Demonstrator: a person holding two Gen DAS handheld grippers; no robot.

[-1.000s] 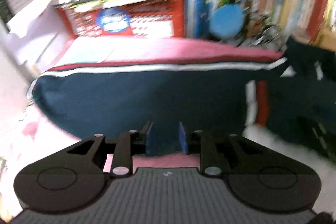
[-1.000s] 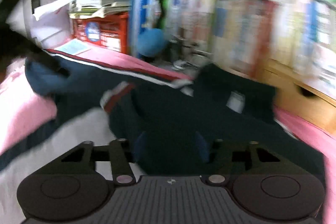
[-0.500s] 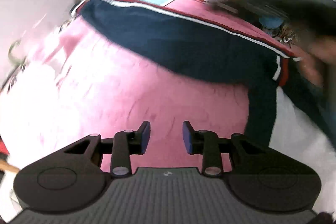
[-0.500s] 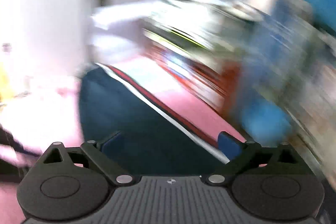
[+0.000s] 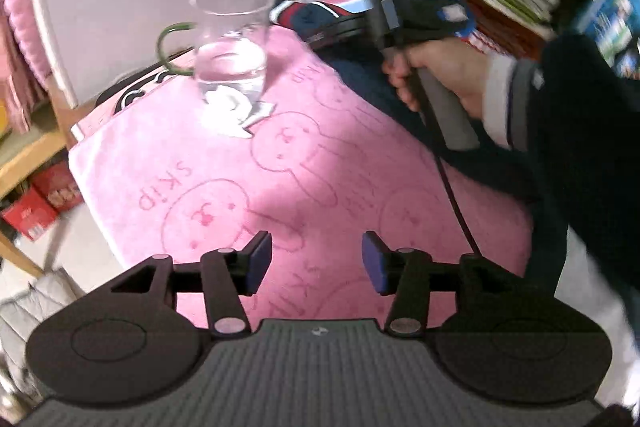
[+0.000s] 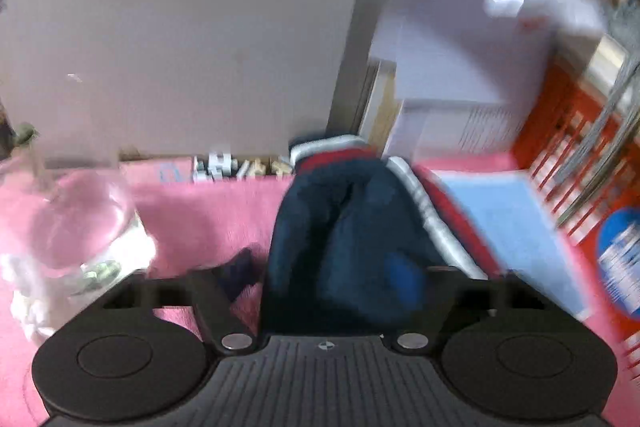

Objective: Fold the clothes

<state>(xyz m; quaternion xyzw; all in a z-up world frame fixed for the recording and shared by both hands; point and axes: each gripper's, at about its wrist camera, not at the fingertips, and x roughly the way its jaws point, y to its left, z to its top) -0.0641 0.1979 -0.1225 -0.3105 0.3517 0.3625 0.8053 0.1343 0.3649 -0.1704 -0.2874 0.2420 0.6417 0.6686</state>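
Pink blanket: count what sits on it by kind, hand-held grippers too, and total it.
Navy garment: 1
Glass mug: 1
Crumpled tissue: 1
Hand-held grippers, left and right: 2
Total: 5

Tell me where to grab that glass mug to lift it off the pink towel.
Take the glass mug by its green handle, coming in from the left of the left wrist view, where the loop sticks out free. The mug stands upright and seems to hold water, so keep it level.
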